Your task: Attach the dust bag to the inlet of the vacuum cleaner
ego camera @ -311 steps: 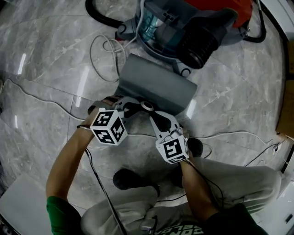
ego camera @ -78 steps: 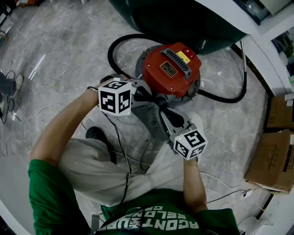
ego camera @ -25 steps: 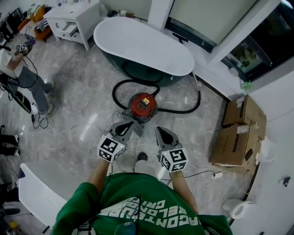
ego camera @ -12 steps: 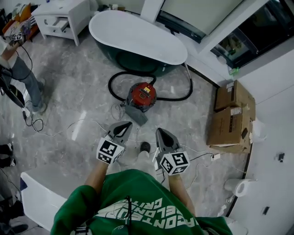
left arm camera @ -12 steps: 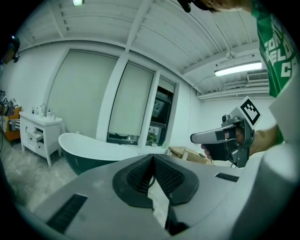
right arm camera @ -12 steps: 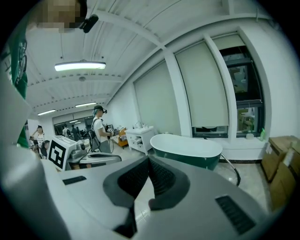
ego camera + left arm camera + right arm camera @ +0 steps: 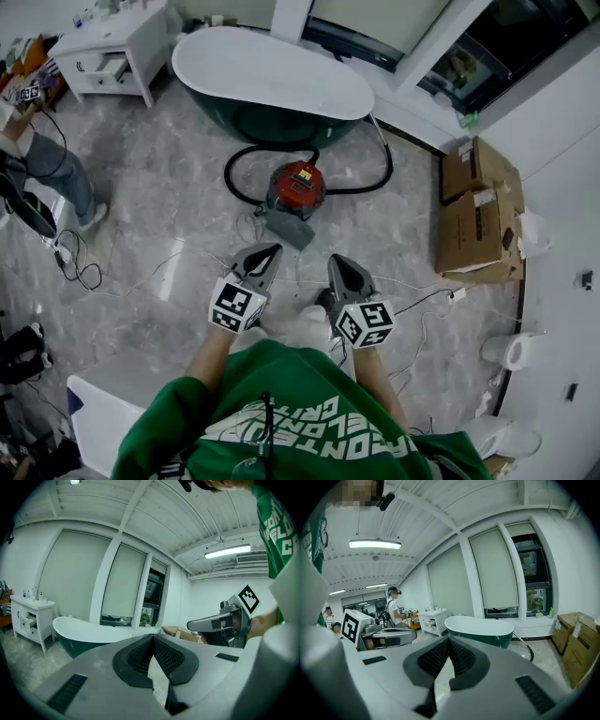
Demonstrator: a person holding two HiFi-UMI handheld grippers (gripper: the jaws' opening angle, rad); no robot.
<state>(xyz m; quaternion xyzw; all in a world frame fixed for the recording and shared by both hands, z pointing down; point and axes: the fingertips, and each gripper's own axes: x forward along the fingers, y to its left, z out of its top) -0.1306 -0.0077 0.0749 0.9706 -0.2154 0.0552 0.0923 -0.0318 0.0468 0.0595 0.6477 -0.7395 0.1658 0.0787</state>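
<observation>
In the head view the red vacuum cleaner stands on the marble floor in front of the bathtub, its black hose looped round it. The grey dust bag lies on the floor against the vacuum's near side. Both grippers are held high above the floor, well short of the vacuum. My left gripper is shut with nothing in it, its tips meeting in the left gripper view. My right gripper is likewise shut and empty.
A dark green bathtub with a white rim sits behind the vacuum. A white cabinet is at the back left, cardboard boxes at the right, a toilet lower right. A person stands at the left among cables.
The grippers were down at the dust bag and vacuum; the person has since stood up and both grippers have come away empty. The bag stays by the vacuum.
</observation>
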